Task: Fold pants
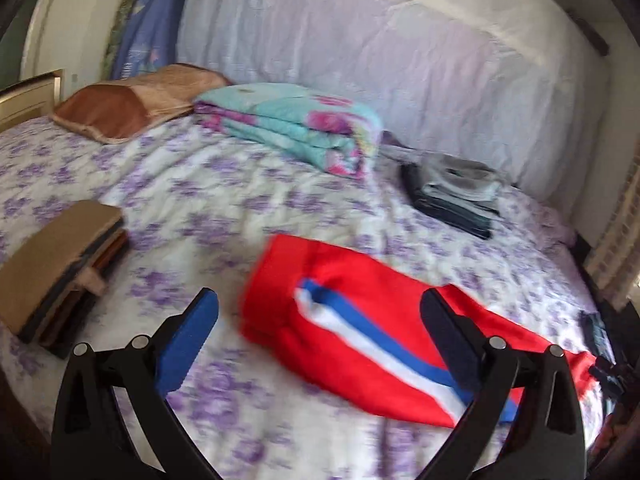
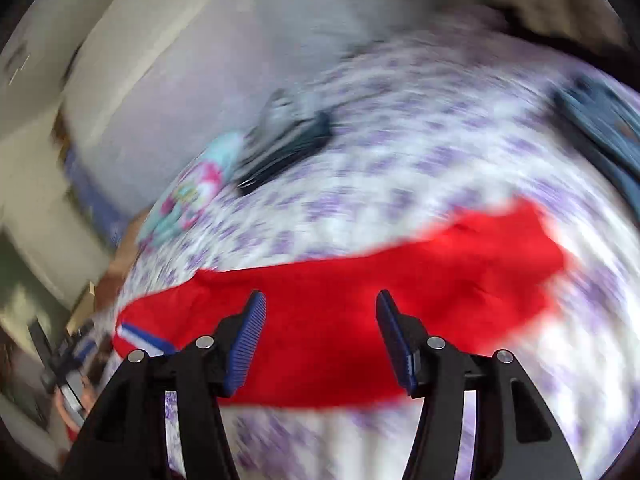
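Note:
Red pants [image 1: 360,272] with a white and blue side stripe lie flat on the purple-flowered bed sheet [image 1: 180,184]. My left gripper [image 1: 319,296] hovers over their left end, jaws wide open and empty. In the blurred right wrist view the red pants [image 2: 460,272] stretch across the sheet [image 2: 400,168], the striped end at the lower left. My right gripper [image 2: 321,294] is open just above the red cloth, with nothing pinched between its blue pads [image 2: 248,336].
A folded teal floral quilt [image 1: 296,120] and a brown pillow [image 1: 128,100] lie at the back. A stack of dark folded clothes [image 1: 452,192] sits at right and a tan folded stack [image 1: 60,272] at left. Blue denim [image 2: 600,128] lies at the bed's far right.

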